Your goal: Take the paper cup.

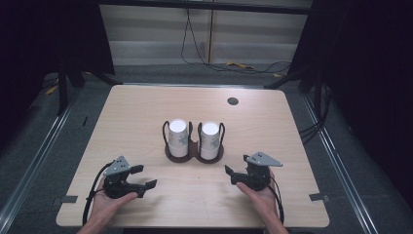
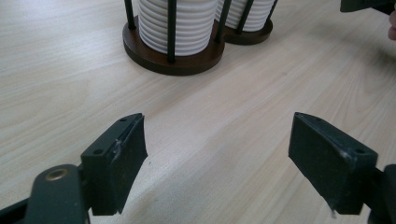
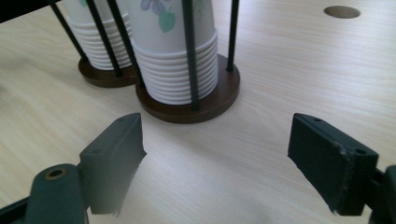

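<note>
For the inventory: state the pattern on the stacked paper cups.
White cups with a purple-and-green floral print, best in the right gripper view.

Double cup holder [image 1: 194, 152] set at centre of table [image 1: 146, 107]. Left cup stack [image 1: 178, 137] and right cup stack [image 1: 210, 140] seated side by side in holder, each ringed by upright rods. Round grommet hole [image 1: 233, 101] placed behind holder, toward right. Left gripper [image 1: 144, 177] held before holder, at left, apart from it. Right gripper [image 1: 228, 174] held before holder, at right, apart from it. Cables [image 1: 229, 64] laid on floor behind table.
</note>
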A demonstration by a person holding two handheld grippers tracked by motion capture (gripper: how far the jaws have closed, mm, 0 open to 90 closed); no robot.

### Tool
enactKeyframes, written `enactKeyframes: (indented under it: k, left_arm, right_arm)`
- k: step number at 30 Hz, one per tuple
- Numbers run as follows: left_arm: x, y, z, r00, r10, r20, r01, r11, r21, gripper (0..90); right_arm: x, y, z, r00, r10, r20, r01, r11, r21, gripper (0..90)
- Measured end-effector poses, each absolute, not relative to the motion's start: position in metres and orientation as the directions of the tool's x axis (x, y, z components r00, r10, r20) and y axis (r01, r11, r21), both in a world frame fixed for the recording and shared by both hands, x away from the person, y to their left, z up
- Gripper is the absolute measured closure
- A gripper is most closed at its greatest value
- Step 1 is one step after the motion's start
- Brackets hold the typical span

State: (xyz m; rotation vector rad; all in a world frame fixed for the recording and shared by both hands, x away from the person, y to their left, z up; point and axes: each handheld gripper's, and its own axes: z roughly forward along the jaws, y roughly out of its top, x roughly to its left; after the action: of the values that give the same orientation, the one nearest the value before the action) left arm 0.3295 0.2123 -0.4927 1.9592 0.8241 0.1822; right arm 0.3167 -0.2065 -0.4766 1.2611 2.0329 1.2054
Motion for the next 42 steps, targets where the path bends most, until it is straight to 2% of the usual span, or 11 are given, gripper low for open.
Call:
enactKeyframes:
  k: [11,18,24,40,42]
  left_arm:
    - [0.329,0.209,-0.491,0.773,0.597,-0.216,0.475,-0.318,0.821,18.6]
    - [0.326,0.208,-0.491,0.782,0.587,-0.211,0.47,-0.331,0.819,18.6]
    - [0.325,0.208,-0.491,0.781,0.588,-0.212,0.473,-0.334,0.815,18.7]
    - [0.323,0.201,-0.49,0.799,0.569,-0.195,0.456,-0.362,0.813,18.7]
    - [0.322,0.201,-0.491,0.799,0.571,-0.189,0.457,-0.373,0.807,18.7]
  right_arm:
    - [0.316,-0.205,-0.475,-0.521,0.851,0.062,0.446,0.209,0.87,17.4]
    - [0.313,-0.2,-0.469,-0.549,0.834,0.061,0.435,0.223,0.872,19.5]
    - [0.313,-0.193,-0.461,-0.58,0.814,0.035,0.387,0.238,0.891,21.3]
    - [0.316,-0.182,-0.453,-0.638,0.768,0.058,0.394,0.261,0.881,25.4]
    - [0.317,-0.178,-0.451,-0.653,0.755,0.059,0.378,0.257,0.889,28.4]
